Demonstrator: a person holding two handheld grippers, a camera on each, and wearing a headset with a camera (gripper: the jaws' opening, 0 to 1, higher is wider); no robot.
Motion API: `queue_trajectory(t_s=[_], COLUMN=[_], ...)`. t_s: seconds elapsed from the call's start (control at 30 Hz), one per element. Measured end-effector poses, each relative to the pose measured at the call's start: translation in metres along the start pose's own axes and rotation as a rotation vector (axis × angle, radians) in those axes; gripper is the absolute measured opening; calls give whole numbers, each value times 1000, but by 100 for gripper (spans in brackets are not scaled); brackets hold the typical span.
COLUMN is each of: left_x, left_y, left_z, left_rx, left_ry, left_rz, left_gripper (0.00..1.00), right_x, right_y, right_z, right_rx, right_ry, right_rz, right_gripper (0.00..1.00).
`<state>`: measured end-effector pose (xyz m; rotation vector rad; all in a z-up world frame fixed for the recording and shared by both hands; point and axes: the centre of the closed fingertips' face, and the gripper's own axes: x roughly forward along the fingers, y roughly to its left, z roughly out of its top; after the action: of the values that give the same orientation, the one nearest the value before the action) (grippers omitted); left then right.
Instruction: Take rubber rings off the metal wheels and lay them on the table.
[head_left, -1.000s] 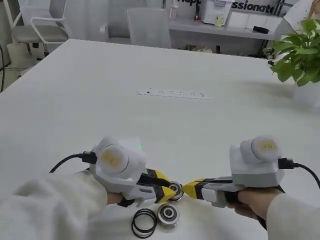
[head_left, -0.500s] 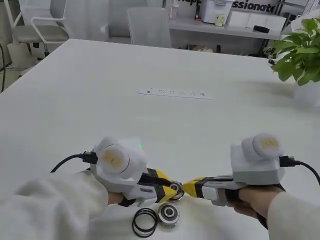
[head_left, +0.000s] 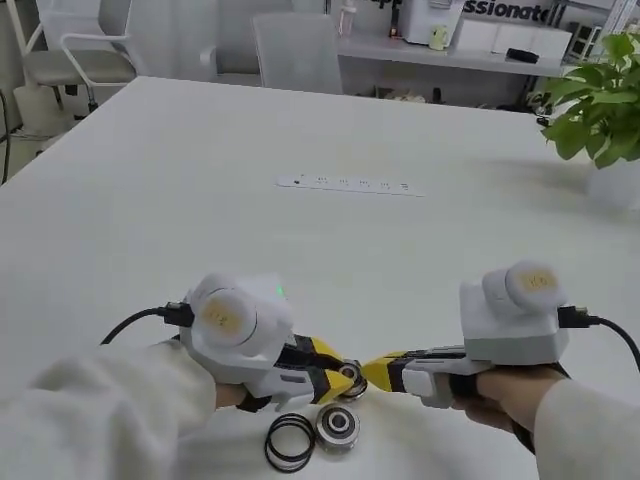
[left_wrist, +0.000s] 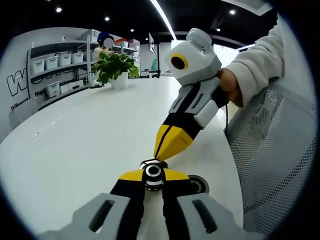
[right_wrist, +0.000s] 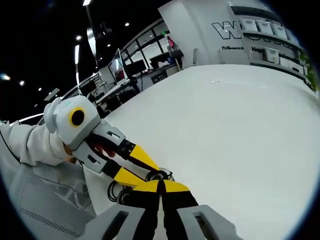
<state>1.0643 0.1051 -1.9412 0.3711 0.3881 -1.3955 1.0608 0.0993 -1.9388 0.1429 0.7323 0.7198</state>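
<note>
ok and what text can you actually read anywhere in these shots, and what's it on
"ssionat", cut off by the frame's top edge: wall sign above the back counter, head view.
"W", the start of large wall lettering beside the shelves, left gripper view; the same letter appears in the right gripper view.
Small print under that lettering: too blurred to read.
Power strip on the table: no readable marking.

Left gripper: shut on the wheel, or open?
Shut on the metal wheel: in the left gripper view the left gripper has a yellow jaw pressed on each side of it.
</note>
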Motion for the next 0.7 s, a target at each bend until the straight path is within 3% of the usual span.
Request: queue_trajectory(t_s=[0.17,0.27,0.5,0.7], left_x=[0,0,0,0], left_y=[0,0,0,0], left_z=[0,0,0,0], left_rx=[-2,-4,-7,-12], left_ry=[-2,-3,-5,-3], left_rz=[0,1,3,5], left_gripper=[7,7,7,7], right_x=[1,2,1,1], right_y=[4,1,7,-2], right_z=[2,2,6,-2], right_rx=[-21,-43,-62,-51], right_ry=[-6,-1,-18,19], right_rz=[9,-11,11,-16], right_gripper=[0,0,0,0])
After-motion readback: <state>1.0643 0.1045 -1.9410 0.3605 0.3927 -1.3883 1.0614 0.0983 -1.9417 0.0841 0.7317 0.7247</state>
